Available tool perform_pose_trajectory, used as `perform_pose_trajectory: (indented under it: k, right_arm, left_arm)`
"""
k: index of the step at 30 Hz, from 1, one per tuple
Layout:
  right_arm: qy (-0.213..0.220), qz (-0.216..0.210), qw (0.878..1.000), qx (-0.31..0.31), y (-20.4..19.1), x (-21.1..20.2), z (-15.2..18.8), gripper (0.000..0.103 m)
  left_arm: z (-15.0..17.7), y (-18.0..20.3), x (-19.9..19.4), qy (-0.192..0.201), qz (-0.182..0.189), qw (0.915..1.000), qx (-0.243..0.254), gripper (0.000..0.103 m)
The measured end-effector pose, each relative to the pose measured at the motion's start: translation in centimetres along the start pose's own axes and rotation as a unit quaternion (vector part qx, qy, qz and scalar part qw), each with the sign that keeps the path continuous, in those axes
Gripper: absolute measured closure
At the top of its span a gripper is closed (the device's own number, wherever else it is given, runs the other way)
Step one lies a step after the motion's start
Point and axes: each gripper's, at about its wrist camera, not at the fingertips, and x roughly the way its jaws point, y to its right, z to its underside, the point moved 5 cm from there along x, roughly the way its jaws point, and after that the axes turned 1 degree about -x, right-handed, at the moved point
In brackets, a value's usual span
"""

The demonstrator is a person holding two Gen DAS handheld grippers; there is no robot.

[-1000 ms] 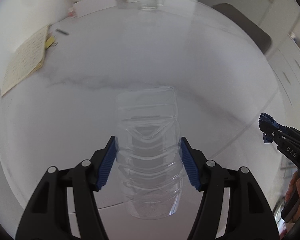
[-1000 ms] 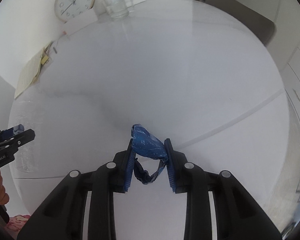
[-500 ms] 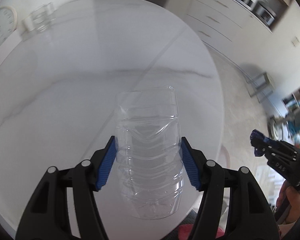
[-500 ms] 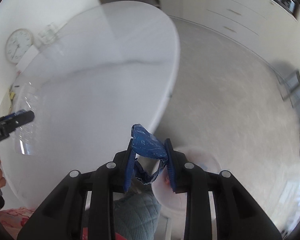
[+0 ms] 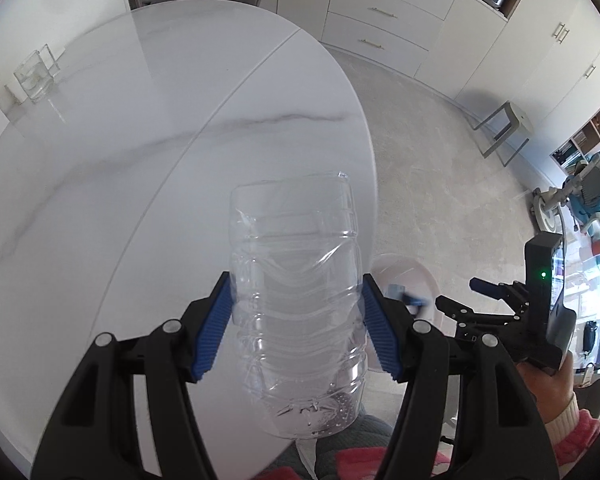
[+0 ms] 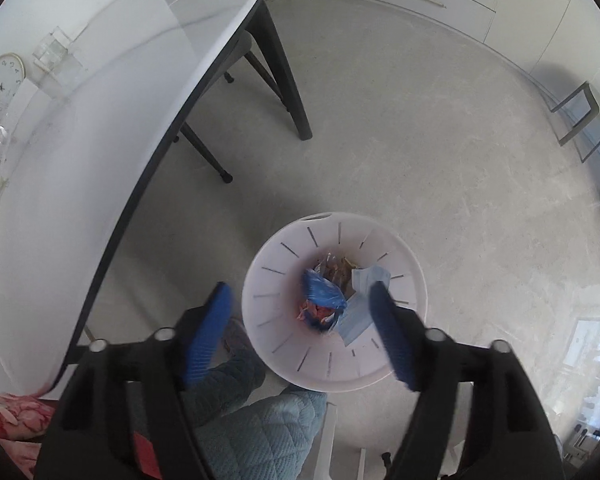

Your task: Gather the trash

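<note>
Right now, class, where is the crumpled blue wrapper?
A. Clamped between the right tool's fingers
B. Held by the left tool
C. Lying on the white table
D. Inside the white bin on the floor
D. The right wrist view shows the blue wrapper inside the white bin among other trash, below the right tool, whose jaws have just been opening and hold nothing.

Two claws (image 5: 296, 322) (image 6: 300, 330), one clear bottle (image 5: 296, 320), one white bin (image 6: 332, 372) at six o'clock, one desk (image 5: 140, 140), one clock (image 6: 2, 76).
</note>
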Motion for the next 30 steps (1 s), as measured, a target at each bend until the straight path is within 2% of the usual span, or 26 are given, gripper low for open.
perform_pose_trajectory:
  k: [2,4,8,14,18,25,28,30]
  right_arm:
    - [0.011,0.0,1.0,0.001,1.2,-1.0,0.0,0.013]
    - [0.016,-0.002,1.0,0.006,2.3,-1.6,-0.4,0.008]
    - [0.037,0.005,0.999,0.011,4.7,-4.2,-0.5,0.005]
    - [0.056,0.021,0.998,0.01,7.9,-6.6,-0.3,0.004]
    - [0.06,0.032,0.998,0.008,9.6,-7.6,0.4,0.003]
    - [0.06,0.037,0.997,0.011,11.6,-8.3,1.8,0.003]
    - [0.061,0.036,0.997,0.01,11.9,-8.5,2.1,0.003]
    - [0.063,0.036,0.997,0.009,12.1,-8.5,2.3,0.003]
  left_arm:
    - [0.1,1.3,0.1,0.001,-0.004,1.0,0.005,0.042]
    - [0.2,2.7,0.2,-0.002,-0.001,1.0,0.01,0.042]
    - [0.6,6.6,0.8,-0.007,0.013,0.9995,0.029,0.042]
    - [1.5,13.0,3.4,-0.037,0.05,0.996,0.064,0.042]
    - [2.5,16.4,6.0,-0.063,0.059,0.9921,0.091,0.042]
    - [4.2,19.5,9.1,-0.1,0.07,0.9868,0.106,0.041]
    - [4.9,19.9,9.7,-0.115,0.074,0.9855,0.101,0.028]
    - [5.0,20.0,9.4,-0.108,0.071,0.987,0.095,0.025]
